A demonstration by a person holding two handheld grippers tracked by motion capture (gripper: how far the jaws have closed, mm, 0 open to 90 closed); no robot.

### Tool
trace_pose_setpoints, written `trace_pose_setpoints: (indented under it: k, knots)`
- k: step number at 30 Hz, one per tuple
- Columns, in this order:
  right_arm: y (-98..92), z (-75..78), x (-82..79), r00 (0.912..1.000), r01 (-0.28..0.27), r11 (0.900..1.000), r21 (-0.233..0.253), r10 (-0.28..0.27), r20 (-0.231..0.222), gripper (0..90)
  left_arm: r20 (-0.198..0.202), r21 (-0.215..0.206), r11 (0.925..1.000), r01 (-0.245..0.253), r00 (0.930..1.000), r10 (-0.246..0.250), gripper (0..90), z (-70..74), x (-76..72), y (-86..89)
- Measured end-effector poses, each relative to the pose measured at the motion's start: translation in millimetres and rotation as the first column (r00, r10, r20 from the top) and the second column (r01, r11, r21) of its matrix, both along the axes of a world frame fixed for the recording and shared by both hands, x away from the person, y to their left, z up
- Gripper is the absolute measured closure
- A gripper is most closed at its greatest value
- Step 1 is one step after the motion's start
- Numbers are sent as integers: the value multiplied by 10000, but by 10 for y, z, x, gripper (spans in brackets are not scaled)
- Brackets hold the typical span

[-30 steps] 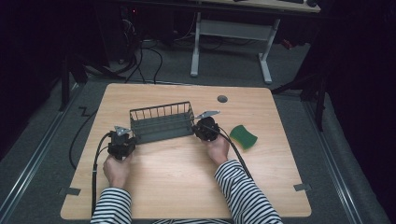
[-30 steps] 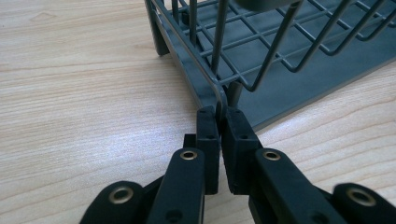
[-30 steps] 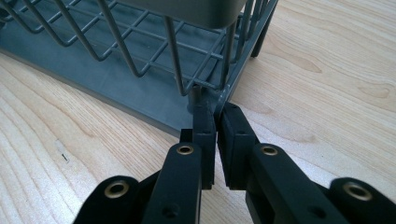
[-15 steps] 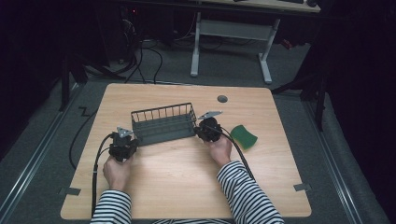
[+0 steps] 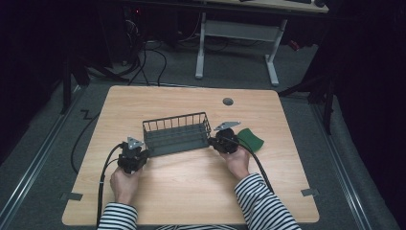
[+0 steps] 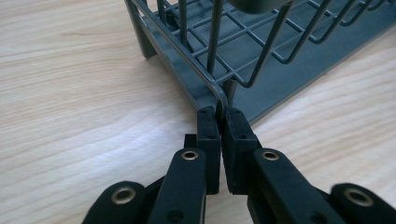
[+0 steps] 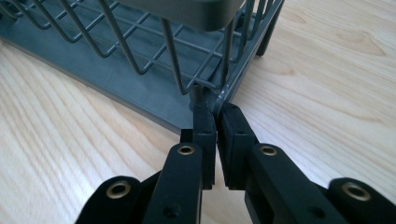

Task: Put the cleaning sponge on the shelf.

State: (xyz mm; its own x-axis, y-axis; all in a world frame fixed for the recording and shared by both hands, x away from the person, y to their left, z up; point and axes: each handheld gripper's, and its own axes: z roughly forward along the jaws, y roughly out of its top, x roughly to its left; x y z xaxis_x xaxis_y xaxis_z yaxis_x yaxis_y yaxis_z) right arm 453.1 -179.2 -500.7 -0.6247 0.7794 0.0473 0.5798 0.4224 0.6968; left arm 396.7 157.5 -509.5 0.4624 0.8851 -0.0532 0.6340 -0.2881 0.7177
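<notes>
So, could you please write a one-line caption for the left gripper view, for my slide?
Left tool shut on a corner wire of the grey wire rack standing on the wooden table.

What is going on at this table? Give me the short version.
A person in striped sleeves holds a gripper in each hand and has both on a dark grey wire basket in the middle of the light wooden table. The left gripper is shut on the wire at one bottom corner of the basket; the right gripper is shut on the wire at the opposite end. A green sponge-like pad lies on the table just beyond the right gripper.
</notes>
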Motion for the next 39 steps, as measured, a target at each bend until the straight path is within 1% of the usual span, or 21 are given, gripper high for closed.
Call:
trace_pose_setpoints:
  k: [3, 6, 8, 9, 11, 13, 15, 18, 21, 22, 26, 28, 29, 31, 32, 33, 36, 38, 39]
  knots:
    - [-66, 8, -47, 10000, -63, 9999, -94, 63, -27, 866, -87, -12, 9998, 190, 9998, -190, 867, 6, -44, -46]
    - [-138, 0, -121, 10000, -64, 10000, 25, 64, -54, 865, -168, -8, 9992, 392, 9991, -392, 867, 14, -95, -91]
    - [-184, 3, -174, 9999, -93, 9999, 38, 93, -39, 866, -157, -23, 9988, 485, 9987, -486, 868, 13, -126, -122]
    - [-184, 3, -174, 9999, -93, 9999, 38, 93, -39, 866, -157, -23, 9988, 485, 9987, -486, 867, 13, -126, -122]
    - [-259, 7, -258, 9999, -155, 9999, -28, 155, -58, 865, -116, -83, 9980, 626, 9980, -627, 867, 7, -174, -171]
    - [-293, 17, -301, 9999, -132, 9999, -67, 131, -91, 866, -100, -128, 9973, 723, 9973, -725, 867, 6, -205, -207]
    - [-339, 17, -349, 9999, -104, 9999, -128, 104, 16, 866, -92, -143, 9965, 829, 9965, -830, 867, 5, -231, -246]
    - [-418, 9, -401, 10000, -44, 10000, -42, 44, -17, 865, -61, -159, 9954, 943, 9955, -944, 867, 2, -274, -311]
    - [-465, 28, -442, 10000, 6, 9997, -258, -6, 10, 865, -42, -167, 9943, 1055, 9944, -1056, 867, 1, -301, -367]
    - [-478, 32, -454, 10000, -9, 9995, -315, 10, 35, 865, 31, -145, 9941, 1075, 9942, -1075, 867, -1, -303, -377]
    - [-532, 29, -495, 10000, -10, 9998, -223, 10, -1, 865, 34, -204, 9930, 1161, 9932, -1160, 867, -4, -313, -408]
    - [-609, 12, -544, 10000, 81, 10000, -52, -81, -15, 865, 69, -205, 9920, 1243, 9922, -1242, 867, -6, -319, -462]
    - [-623, 15, -557, 9999, 129, 9999, -77, -129, -45, 865, 21, -233, 9917, 1265, 9920, -1265, 867, -7, -323, -475]
    - [-644, 15, -579, 9999, 162, 9998, -139, -162, 36, 865, 77, -175, 9915, 1286, 9917, -1285, 867, -6, -328, -494]
    - [-655, 10, -591, 9998, 193, 9998, -92, -193, 60, 865, 84, -198, 9915, 1285, 9917, -1284, 867, -7, -333, -497]
    - [-675, -4, -606, 9998, 181, 9998, 84, -181, 64, 865, 22, -285, 9913, 1285, 9917, -1285, 866, -9, -342, -498]
    - [-724, -27, -663, 9998, 192, 9990, 400, -193, 27, 864, 24, -309, 9908, 1315, 9913, -1315, 866, -10, -363, -503]
    - [-730, -27, -681, 9998, 218, 9988, 427, -218, 2, 864, 24, -317, 9912, 1287, 9917, -1286, 865, -9, -380, -512]
    - [-725, -20, -699, 9997, 238, 9991, 351, -237, -22, 863, -18, -328, 9917, 1243, 9922, -1245, 865, -6, -388, -515]
